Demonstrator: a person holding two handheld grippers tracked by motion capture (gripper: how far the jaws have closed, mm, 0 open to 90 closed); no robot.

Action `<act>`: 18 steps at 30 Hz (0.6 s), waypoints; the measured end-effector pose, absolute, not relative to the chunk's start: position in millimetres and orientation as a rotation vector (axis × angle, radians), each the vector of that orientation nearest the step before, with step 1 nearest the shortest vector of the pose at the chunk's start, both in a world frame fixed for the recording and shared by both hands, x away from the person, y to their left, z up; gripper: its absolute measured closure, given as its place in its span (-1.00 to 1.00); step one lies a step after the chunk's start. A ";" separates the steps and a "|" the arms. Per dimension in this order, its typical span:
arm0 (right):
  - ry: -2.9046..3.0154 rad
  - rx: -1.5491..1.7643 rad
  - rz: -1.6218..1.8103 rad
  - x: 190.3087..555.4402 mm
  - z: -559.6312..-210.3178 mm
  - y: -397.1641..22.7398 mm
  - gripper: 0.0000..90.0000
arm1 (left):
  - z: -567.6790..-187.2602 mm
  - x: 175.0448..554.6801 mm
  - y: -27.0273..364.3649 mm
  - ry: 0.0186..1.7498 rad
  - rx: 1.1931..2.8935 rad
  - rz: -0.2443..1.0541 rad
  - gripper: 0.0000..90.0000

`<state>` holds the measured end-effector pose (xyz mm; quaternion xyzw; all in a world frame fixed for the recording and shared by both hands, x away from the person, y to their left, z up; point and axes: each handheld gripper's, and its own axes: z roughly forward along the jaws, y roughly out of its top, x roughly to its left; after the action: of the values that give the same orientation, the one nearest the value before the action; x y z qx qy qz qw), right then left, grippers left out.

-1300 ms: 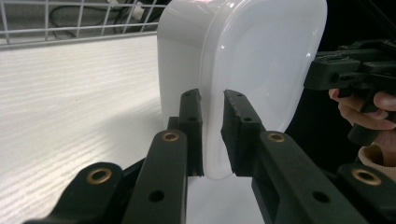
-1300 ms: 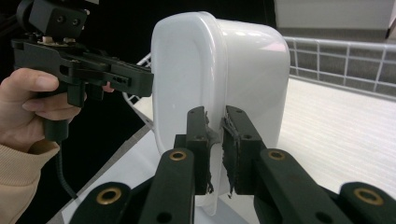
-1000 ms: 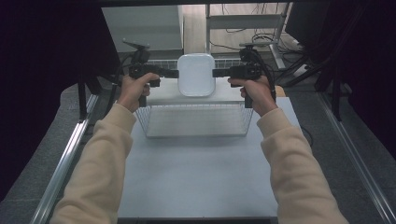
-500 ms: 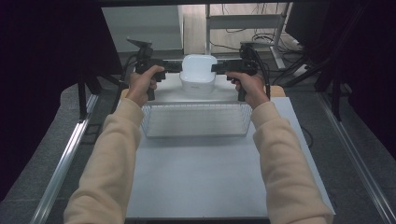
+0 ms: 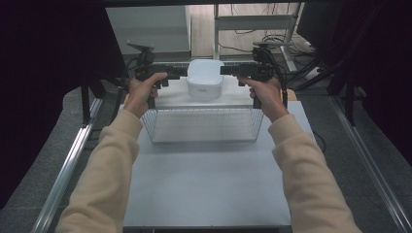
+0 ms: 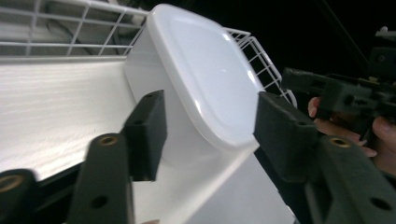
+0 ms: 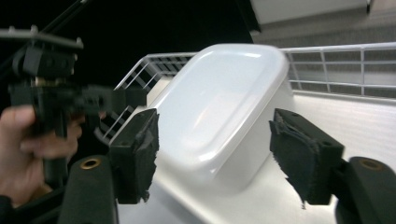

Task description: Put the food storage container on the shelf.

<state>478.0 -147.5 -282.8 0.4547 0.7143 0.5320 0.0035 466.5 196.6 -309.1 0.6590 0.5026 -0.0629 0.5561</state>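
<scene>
White lidded container [image 5: 205, 78] resting past the far wall of a wire basket [image 5: 204, 125], a gripper on either side.

Both the left gripper [image 5: 180, 72] and the right gripper [image 5: 226, 70] have just been opening their jaws; the pads now stand wide, clear of the container's sides, its ends between them. The basket sits on a pale tabletop [image 5: 209, 184] between the person's cream sleeves [image 5: 104, 165]. Metal rails [image 5: 68, 165] flank the tabletop; cables [image 5: 272, 36] and dark curtains lie beyond.
</scene>
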 end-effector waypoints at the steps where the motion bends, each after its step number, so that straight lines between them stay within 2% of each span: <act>1: 2.248 1.381 1.661 470.6 -281.5 -150.5 -0.33 | -307.5 458.7 199.5 1.168 1.557 -0.131 -0.11; 7: 2.278 1.158 1.578 418.7 -294.7 -178.0 -0.42 | -310.4 401.1 213.8 1.119 1.585 0.036 -0.29; 8: 2.278 1.158 1.578 418.7 -294.7 -178.0 -0.42 | -313.6 391.4 215.7 1.108 1.588 0.058 -0.29; 13: 2.273 1.031 1.544 376.7 -329.7 -199.5 -0.46 | -337.5 346.1 217.8 1.063 1.643 0.113 -0.32; 18: 2.273 0.988 1.479 351.5 -359.5 -210.9 -0.48 | -367.2 306.7 210.5 1.052 1.702 0.184 -0.33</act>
<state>351.5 -210.9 -359.5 0.3394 0.7812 0.5082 0.1275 306.7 210.5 -367.2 0.7149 0.4419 0.0773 0.5363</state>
